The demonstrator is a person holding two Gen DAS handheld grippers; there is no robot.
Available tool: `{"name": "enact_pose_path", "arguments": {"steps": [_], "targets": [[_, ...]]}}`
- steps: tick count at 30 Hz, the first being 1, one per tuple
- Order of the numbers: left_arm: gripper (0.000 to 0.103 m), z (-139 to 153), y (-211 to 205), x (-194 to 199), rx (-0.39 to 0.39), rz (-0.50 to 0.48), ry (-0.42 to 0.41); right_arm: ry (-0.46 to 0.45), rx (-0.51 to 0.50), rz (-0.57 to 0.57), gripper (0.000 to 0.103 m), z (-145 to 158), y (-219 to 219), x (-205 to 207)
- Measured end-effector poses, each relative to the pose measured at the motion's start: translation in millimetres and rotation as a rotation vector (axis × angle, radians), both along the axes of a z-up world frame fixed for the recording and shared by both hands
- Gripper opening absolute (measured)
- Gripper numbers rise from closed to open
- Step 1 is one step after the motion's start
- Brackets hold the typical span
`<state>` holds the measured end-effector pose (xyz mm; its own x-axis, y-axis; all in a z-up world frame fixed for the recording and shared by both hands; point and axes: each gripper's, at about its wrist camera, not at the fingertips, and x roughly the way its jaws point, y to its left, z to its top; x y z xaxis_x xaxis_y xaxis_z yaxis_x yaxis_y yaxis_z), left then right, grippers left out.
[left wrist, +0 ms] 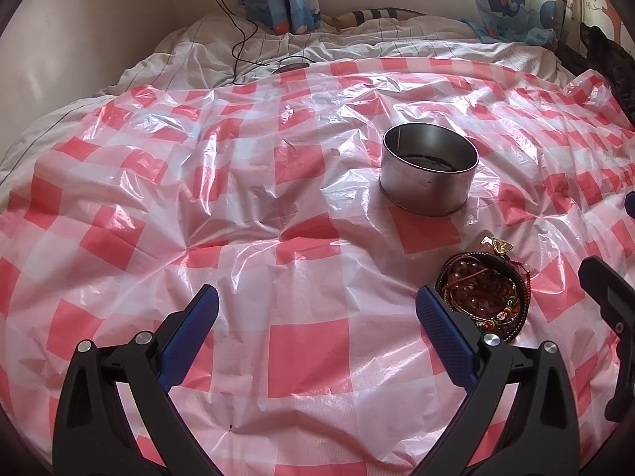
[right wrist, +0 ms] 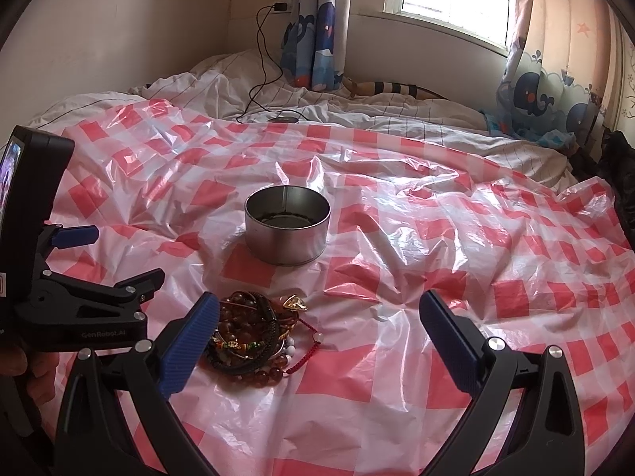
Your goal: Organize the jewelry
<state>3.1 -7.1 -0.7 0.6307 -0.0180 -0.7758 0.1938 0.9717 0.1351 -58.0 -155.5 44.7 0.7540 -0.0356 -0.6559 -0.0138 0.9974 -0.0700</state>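
Note:
A pile of jewelry (right wrist: pixel 254 333) lies on the red-and-white checked plastic sheet (right wrist: pixel 397 261): brown bead bracelets, dark cords, a red string and a gold triangular piece. Behind it stands a round metal tin (right wrist: pixel 287 224), open on top, with something dark at its bottom. My right gripper (right wrist: pixel 317 297) is open and empty, its left finger beside the pile. In the left wrist view my left gripper (left wrist: pixel 316 291) is also open and empty, with the jewelry pile (left wrist: pixel 482 293) just right of its right finger and the tin (left wrist: pixel 428 170) farther back.
The sheet covers a bed with a rumpled white duvet (right wrist: pixel 222 83) at the back. A black charger cable (right wrist: pixel 260 59) runs from a wall socket onto the bed. Whale-print curtains (right wrist: pixel 317 39) hang at the window. A hand (right wrist: pixel 27 369) holds the left gripper.

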Motion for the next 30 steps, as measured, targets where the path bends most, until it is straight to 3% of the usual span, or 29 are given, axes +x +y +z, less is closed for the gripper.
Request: {"name": "enact_pose_path", "arguments": {"steps": [26, 28, 30], "targets": [[0.095, -6.1, -1.4, 0.3, 0.001, -0.011, 0.011, 0.006, -0.006, 0.004, 0.097, -1.7, -0.5, 2.8], [0.095, -7.3, 0.1, 2.6, -0.035, -0.037, 0.041, 0.012, -0.042, -0.001, 0.097, -4.6, -0.3, 2.9], [0.095, -9.7, 6.0, 8.5, -0.125, -0.058, 0.101, 0.036, -0.079, -0.009, 0.097, -10.4, -4.4, 4.8]]}}
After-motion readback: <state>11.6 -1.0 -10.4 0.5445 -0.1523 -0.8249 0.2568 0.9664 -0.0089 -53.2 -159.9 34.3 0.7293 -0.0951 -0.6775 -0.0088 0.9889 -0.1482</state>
